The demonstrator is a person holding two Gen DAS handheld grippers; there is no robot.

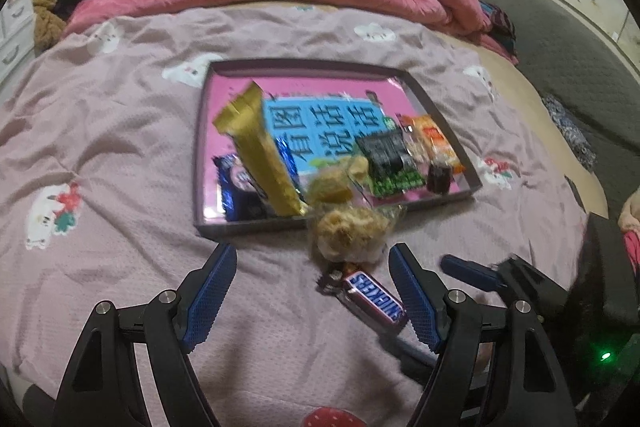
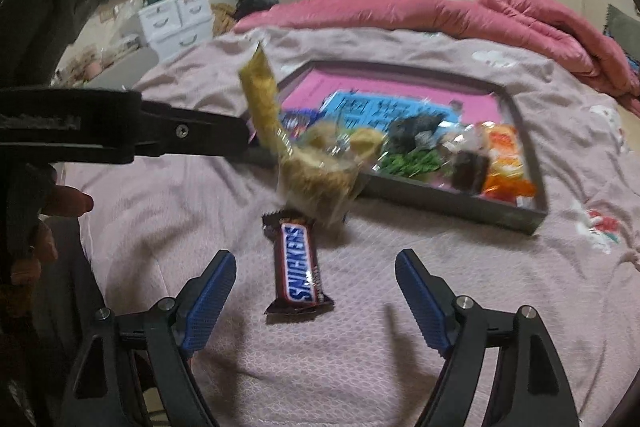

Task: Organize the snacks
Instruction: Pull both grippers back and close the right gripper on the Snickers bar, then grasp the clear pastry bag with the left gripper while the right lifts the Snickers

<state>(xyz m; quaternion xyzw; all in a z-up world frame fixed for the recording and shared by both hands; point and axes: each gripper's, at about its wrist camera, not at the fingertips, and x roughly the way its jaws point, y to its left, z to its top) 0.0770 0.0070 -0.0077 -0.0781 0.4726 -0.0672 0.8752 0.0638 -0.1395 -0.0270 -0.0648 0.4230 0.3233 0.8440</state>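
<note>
Brown-wrapped, one bar (image 2: 298, 264) lettered SNICKERS lay on the pink bedspread (image 2: 440, 307) just short of the tray (image 2: 452, 205). One clear-wrapped pastry (image 2: 316, 187) leaned over the tray's near rim. Both left gripper (image 1: 310, 291) and right gripper (image 2: 316, 297) stood apart, holding nothing.

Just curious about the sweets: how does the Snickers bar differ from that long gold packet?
The Snickers bar lies flat on the pink bedspread, outside the tray; the gold packet lies inside the tray, propped on other snacks. The Snickers bar is brown and short; the gold packet is longer. Both are still wrapped.
</note>
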